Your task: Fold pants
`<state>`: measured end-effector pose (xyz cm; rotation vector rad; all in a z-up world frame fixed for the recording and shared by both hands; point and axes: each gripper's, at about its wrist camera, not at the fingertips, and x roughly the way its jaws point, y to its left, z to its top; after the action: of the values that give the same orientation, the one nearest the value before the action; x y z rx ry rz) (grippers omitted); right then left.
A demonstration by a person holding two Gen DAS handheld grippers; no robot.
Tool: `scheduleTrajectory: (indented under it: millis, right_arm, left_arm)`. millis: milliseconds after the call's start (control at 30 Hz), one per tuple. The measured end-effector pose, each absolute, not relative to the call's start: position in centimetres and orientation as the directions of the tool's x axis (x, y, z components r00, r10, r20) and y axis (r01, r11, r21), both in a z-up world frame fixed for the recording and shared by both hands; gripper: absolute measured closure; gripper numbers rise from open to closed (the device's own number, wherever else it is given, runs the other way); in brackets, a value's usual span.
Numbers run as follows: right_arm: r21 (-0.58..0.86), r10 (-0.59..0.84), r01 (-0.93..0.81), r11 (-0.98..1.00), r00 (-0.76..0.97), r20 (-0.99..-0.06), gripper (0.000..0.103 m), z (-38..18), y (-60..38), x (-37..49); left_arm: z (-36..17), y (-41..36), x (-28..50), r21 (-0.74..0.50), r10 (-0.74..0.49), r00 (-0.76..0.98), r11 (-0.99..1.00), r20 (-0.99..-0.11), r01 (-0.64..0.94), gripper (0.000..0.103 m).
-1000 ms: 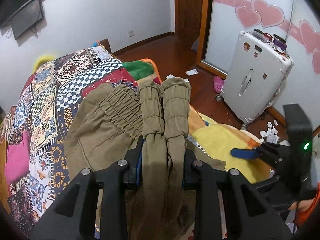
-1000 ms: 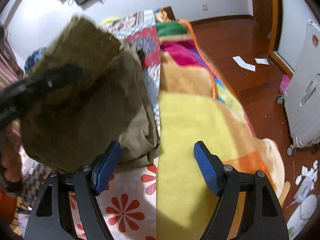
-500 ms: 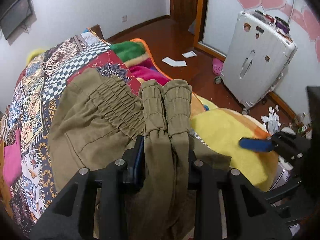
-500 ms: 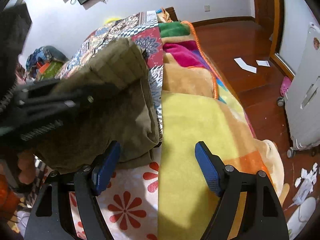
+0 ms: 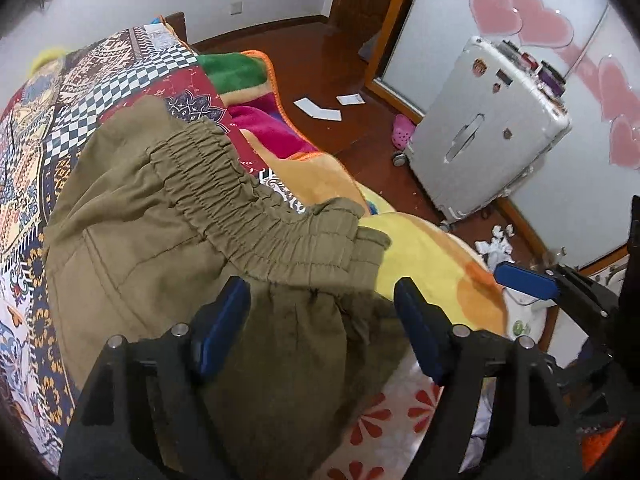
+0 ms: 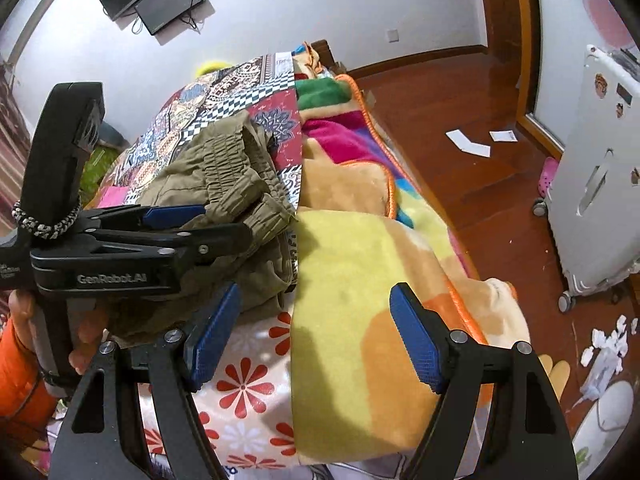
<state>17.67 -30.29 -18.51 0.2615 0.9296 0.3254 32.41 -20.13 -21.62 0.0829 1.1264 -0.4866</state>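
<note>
Both cuffs [image 5: 340,236] just released onto waistband [image 5: 200,176]; pants [image 5: 152,248] folded on bed [image 5: 432,264], left of yellow blanket. Left gripper [image 5: 320,320] now wide, empty. Right gripper [image 6: 316,336] wide, empty, above blanket. Fold apparently done.

The left gripper [image 5: 322,312] is matte black plastic: two angular arms, each ending in a blue ribbed pad [image 5: 222,326], with round silver screws [image 5: 180,329] at the pivots. Seen at the left of the right wrist view, its body carries grey "GenRobot.AI" lettering [image 6: 111,279] and a black-and-white braided cord [image 6: 46,222] looped around the handle. Bare fingers [image 6: 86,336] grip that handle above a bright orange sleeve [image 6: 18,376]. The right gripper [image 6: 314,336] has the same black arms, blue pads and silver screws
</note>
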Motion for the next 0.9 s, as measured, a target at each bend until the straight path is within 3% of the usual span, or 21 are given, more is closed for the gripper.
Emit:
scheduleTrajectory:
  millis: [233,367,433,500,567,900]
  right_arm:
    - [0.348,0.397,-0.202,0.916,0.59,-0.703,0.028,-16.4,-29.5,17.9]
    - [0.352,0.434,-0.257,0.9,0.603,-0.67,0.028,-15.1,-27.5,19.0]
    - [0.357,0.459,-0.289,0.888,0.602,-0.654,0.028,-14.8,-26.1,19.6]
    - [0.361,0.487,-0.327,0.873,0.594,-0.64,0.028,-14.5,-24.3,20.2]
    - [0.361,0.512,-0.363,0.859,0.583,-0.631,0.028,-14.5,-22.6,20.8]
    - [0.374,0.553,-0.429,0.822,0.449,-0.701,0.033,-18.7,-17.2,22.6]
  left_arm:
    - [-15.9,-16.5,30.4,-0.162,-0.357,0.465,0.899,-0.81,0.408,0.028]
    - [-14.6,-13.1,31.9,-0.097,-0.28,0.543,0.935,-0.791,0.341,0.029]
    - [-15.4,-10.8,33.4,-0.111,-0.26,0.531,0.949,-0.807,0.295,0.041]
    - [-16.4,-9.5,34.6,-0.124,-0.247,0.502,0.956,-0.829,0.267,0.067]
    - [-17.9,-8.7,35.8,-0.115,-0.227,0.477,0.961,-0.849,0.253,0.083]
    - [-23.5,-7.7,39.3,-0.067,-0.171,0.427,0.967,-0.888,0.247,0.084]
